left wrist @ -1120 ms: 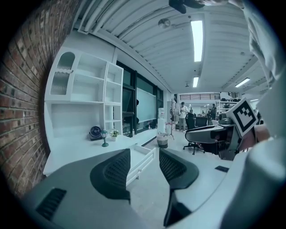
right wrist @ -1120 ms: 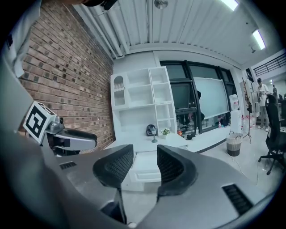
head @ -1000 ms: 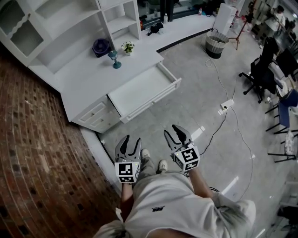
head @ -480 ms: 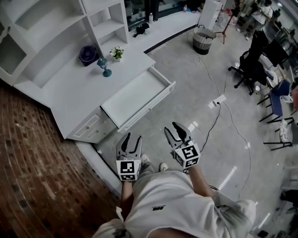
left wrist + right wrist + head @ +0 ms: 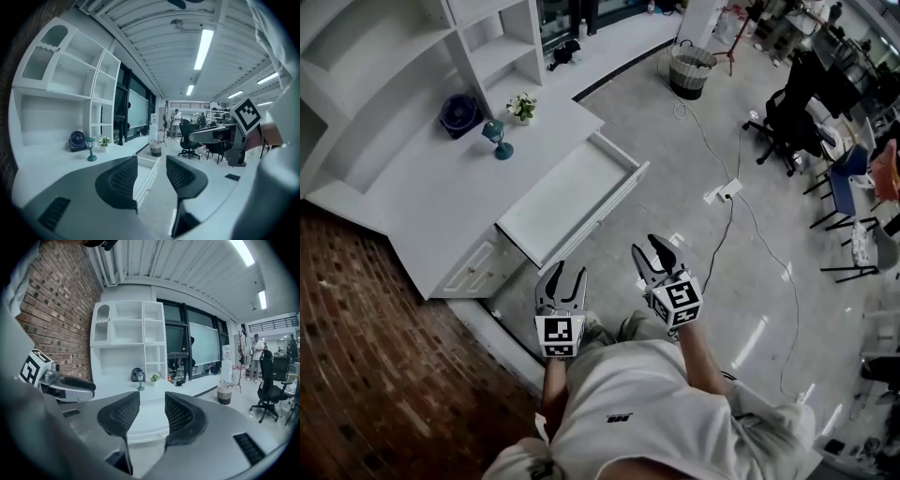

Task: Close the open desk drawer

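The white desk (image 5: 431, 202) has its wide drawer (image 5: 567, 197) pulled out, empty inside, its front rail facing the grey floor. Both grippers hover over the floor short of the drawer front, touching nothing. My left gripper (image 5: 562, 277) is open; its jaws have just been closing a little with nothing between them. My right gripper (image 5: 650, 249) is open and empty too. In the left gripper view the drawer (image 5: 144, 174) shows through the left gripper (image 5: 152, 171). In the right gripper view the drawer front (image 5: 150, 431) lies ahead of the right gripper (image 5: 152, 411).
On the desk top stand a teal goblet (image 5: 497, 141), a small potted plant (image 5: 522, 106) and a purple fan (image 5: 457, 112). Small side drawers (image 5: 473, 272) sit left of the open one. A basket (image 5: 691, 66), a power strip with cable (image 5: 724, 194) and office chairs (image 5: 787, 122) stand to the right.
The person has stepped toward the desk. Both grippers have moved forward, and the gap to the drawer front has shrunk. The drawer itself stays open as before.
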The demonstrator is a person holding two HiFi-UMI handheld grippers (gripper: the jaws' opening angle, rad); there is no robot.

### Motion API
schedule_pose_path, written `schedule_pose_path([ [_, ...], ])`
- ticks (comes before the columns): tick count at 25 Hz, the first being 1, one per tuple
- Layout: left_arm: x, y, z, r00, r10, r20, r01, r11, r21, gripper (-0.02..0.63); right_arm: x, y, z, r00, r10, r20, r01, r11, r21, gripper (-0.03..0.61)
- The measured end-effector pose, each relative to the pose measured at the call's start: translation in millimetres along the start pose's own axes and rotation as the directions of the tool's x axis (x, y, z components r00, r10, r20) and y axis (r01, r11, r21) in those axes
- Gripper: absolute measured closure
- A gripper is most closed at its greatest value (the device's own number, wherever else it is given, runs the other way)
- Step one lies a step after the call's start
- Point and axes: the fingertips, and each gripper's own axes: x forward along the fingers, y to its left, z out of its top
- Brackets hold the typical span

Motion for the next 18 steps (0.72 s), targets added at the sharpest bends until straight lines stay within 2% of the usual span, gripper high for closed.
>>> schedule_pose_path([
  [8, 28.0, 18.3, -9.9, 1.0, -0.001, -0.016, 0.001, 1.0, -0.018, 0.411, 28.5, -15.5, -16.7, 0.999, -0.009, -0.047, 0.009, 1.0, -0.011, 0.43],
  [18, 88.9, 18.7, -16.1, 0.996, 0.05, -0.07, -0.051, 0.999, -0.014, 0.414, 75.2, -57.8, -31.9, 0.992, 0.082, -0.094, -0.082, 0.997, 0.01, 0.43],
])
